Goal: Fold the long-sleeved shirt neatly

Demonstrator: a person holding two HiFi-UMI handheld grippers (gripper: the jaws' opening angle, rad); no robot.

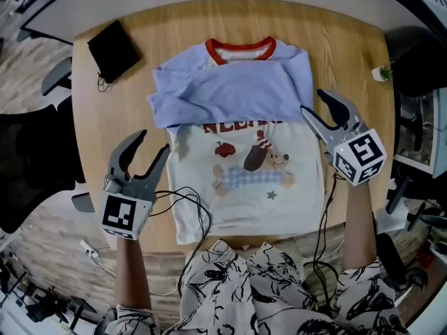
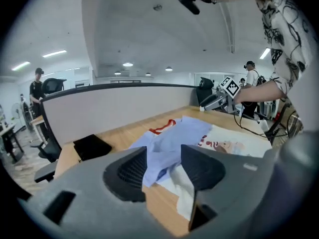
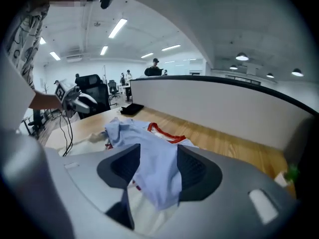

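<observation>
Shirt (image 1: 241,194) spread flat, middle of table (image 1: 105,110), blue sleeves (image 1: 230,89) crossed over chest. Soft, light, floppy; probably best pinched at near hem corners. Left tongs (image 1: 155,140) and right tongs (image 1: 312,100) both gaping, empty, one each side.

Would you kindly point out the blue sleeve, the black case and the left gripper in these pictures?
blue sleeve (image 1: 230,93): head view, middle of the folded-over cloth.
black case (image 1: 114,49): head view, centre of its top face.
left gripper (image 1: 155,140): head view, midway between the tips of its open jaws.
</observation>
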